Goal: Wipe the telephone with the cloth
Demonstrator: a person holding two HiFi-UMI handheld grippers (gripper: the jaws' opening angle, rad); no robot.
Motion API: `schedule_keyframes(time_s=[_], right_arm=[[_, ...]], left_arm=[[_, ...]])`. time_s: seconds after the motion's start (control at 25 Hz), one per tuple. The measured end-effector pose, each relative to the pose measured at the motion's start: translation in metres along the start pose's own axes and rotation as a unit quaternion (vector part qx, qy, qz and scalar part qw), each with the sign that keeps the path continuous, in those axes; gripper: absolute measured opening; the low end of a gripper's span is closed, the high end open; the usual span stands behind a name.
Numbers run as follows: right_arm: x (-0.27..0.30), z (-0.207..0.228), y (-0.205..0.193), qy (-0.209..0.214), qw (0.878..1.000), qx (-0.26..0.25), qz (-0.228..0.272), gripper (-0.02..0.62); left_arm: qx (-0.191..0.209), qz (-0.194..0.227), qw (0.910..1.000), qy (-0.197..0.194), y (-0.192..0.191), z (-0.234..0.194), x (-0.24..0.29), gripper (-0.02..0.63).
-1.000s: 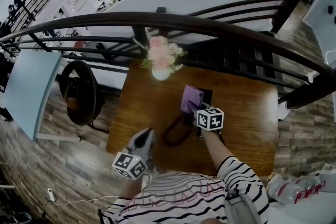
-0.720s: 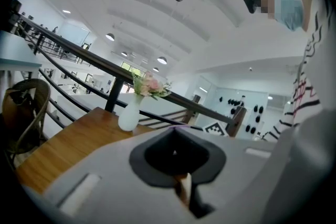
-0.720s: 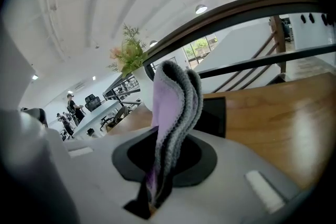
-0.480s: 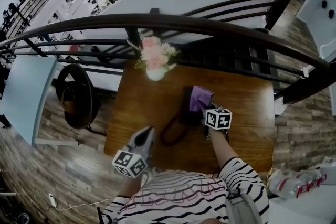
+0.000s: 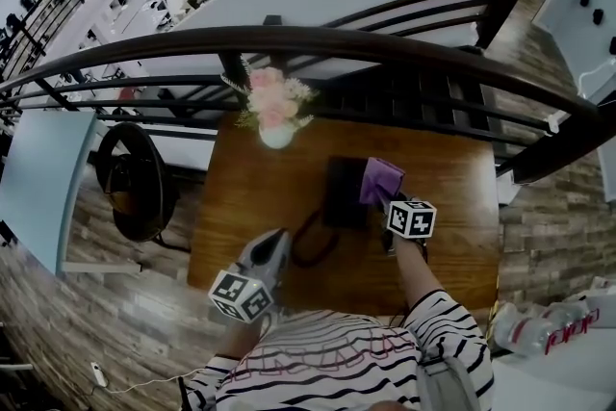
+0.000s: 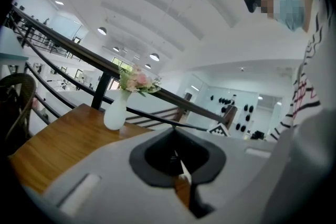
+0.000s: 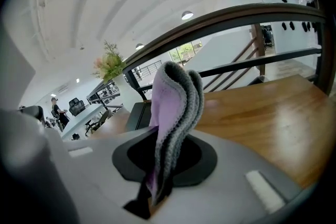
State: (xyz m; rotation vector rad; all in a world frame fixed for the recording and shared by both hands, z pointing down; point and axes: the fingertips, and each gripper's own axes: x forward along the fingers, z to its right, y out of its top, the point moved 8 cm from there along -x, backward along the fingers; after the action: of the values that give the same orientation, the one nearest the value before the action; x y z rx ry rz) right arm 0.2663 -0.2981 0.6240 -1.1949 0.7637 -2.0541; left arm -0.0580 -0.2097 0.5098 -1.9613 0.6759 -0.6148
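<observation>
Cloth [image 5: 381, 180] lilac, grey-edged; telephone [image 5: 344, 193] black; table [image 5: 250, 197] brown wood; vase [image 5: 276, 138] white; flowers [image 5: 273, 101] pink; sleeve [image 5: 439, 322] black-white striped.

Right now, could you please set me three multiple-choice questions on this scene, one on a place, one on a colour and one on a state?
1. Where does the vase stand?
A. on the floor
B. at the far edge of the table, by the railing
C. on a shelf

2. What colour is the cloth?
A. green
B. purple
C. orange

3. How is the right gripper?
A. open and empty
B. shut with nothing in it
C. shut on the cloth

Answers:
1 B: the head view shows it on the wood just before the railing.
2 B: the head view and the right gripper view both show it purple.
3 C: the right gripper view shows the jaws clamped on the cloth's folds.
</observation>
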Motion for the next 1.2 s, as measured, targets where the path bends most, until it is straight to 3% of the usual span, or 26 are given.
schedule_keyframes(time_s=[0.16,0.4,0.68,0.96,1.2], right_arm=[[-0.005,-0.010,0.000,0.017,1.000,0.003,0.015,0.051],[-0.001,-0.060,-0.002,0.068,0.997,-0.015,0.026,0.051],[0.033,-0.110,-0.026,0.115,0.992,-0.041,-0.015,0.051],[0.048,-0.101,-0.040,0.091,0.994,-0.050,-0.041,0.051],[0.023,-0.068,-0.043,0.057,0.997,-0.041,-0.038,0.051]], left_arm=[[0.001,0.001,1.0000,-0.001,0.000,0.000,-0.002,0.002],[0.002,0.004,1.0000,0.007,0.006,-0.004,-0.021,0.002],[0.002,0.009,0.9995,0.029,0.010,-0.011,-0.046,0.002],[0.000,0.013,0.9992,0.039,0.010,-0.016,-0.050,0.002],[-0.004,0.003,0.9998,0.018,0.006,-0.011,-0.034,0.002]])
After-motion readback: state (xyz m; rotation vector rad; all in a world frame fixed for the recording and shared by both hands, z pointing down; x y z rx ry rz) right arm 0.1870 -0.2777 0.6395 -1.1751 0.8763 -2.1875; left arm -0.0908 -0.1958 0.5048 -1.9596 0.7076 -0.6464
